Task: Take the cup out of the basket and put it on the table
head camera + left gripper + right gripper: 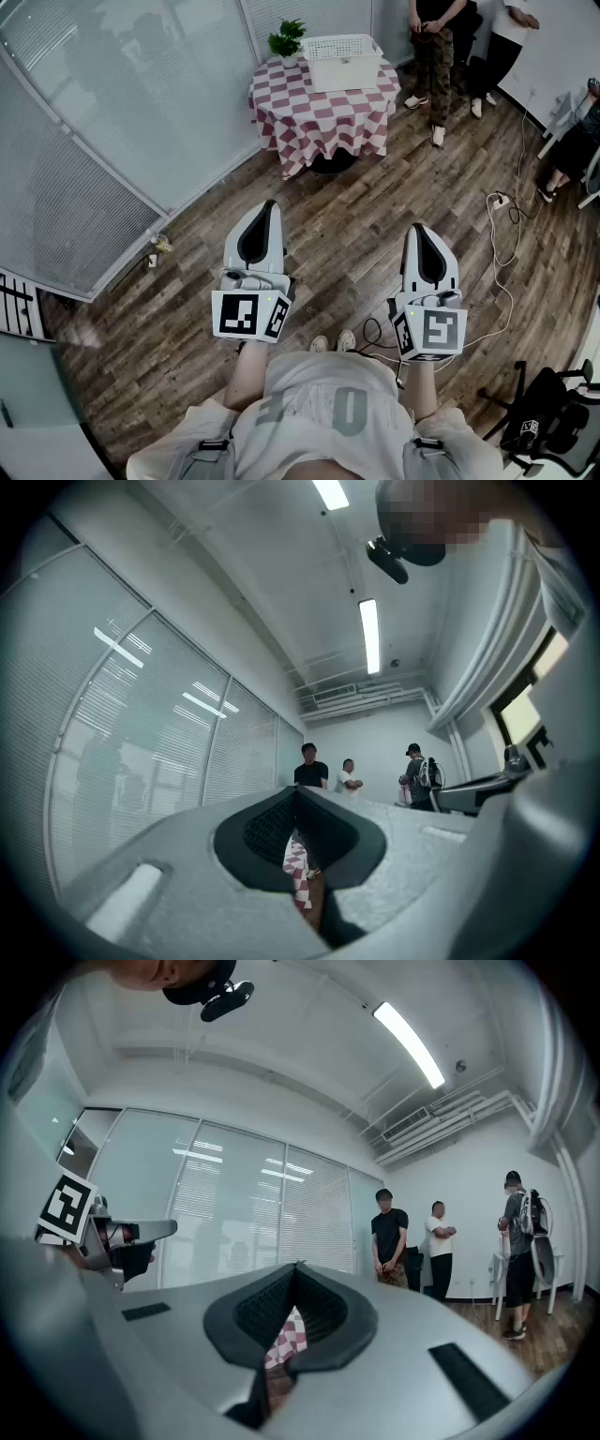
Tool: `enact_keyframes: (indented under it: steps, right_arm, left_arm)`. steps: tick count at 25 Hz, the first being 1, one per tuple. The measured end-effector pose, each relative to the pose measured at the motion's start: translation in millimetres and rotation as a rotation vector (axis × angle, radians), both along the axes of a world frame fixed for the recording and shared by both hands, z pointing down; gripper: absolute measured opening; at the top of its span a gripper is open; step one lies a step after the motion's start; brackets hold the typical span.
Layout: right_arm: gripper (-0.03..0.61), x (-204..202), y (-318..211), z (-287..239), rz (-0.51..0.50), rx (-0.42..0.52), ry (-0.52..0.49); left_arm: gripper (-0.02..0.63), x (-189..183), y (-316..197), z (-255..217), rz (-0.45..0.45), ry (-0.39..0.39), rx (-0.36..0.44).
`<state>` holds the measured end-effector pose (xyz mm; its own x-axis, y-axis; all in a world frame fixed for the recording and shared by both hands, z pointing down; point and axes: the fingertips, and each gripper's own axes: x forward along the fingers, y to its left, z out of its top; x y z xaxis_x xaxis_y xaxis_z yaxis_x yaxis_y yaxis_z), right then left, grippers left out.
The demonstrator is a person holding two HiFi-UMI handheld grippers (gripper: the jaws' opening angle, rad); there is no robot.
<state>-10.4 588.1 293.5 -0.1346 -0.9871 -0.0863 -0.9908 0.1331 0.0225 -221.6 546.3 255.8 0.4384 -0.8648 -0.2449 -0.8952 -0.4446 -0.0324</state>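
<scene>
A white slotted basket (pixel 344 60) stands on a round table with a red-and-white checked cloth (pixel 323 112) at the far side of the room. No cup shows; the basket's inside is hidden from here. My left gripper (pixel 270 203) and right gripper (pixel 418 226) are held side by side over the wooden floor, well short of the table, both pointing toward it. The jaws of each meet at the tip with nothing between them. A sliver of checked cloth (pixel 298 864) shows through the left jaws and another (pixel 286 1337) through the right.
A small potted plant (pixel 286 39) stands on the table beside the basket. Several people (pixel 434 37) stand behind the table to the right. Glass walls with blinds (pixel 112 112) run along the left. A cable (pixel 502 244) trails over the floor at right, and a dark chair (pixel 553 422) stands at bottom right.
</scene>
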Motion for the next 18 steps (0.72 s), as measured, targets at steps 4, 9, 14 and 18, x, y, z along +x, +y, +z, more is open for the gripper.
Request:
enact_keyframes:
  steps: [4, 9, 14, 18]
  right_arm:
    - [0.009, 4, -3, 1, -0.008, 0.008, -0.005]
    - [0.009, 9, -3, 1, -0.024, 0.021, -0.007]
    - [0.009, 22, -7, 7, -0.065, 0.024, -0.030]
    - [0.009, 37, -4, 18, -0.102, 0.031, -0.095]
  left_arm:
    - [0.005, 3, -1, 2, -0.006, 0.002, -0.003]
    - [0.005, 8, 2, 3, -0.020, -0.007, -0.002]
    - [0.005, 16, -3, 10, -0.036, 0.003, -0.020]
    - [0.005, 31, 1, 21, -0.019, 0.032, -0.031]
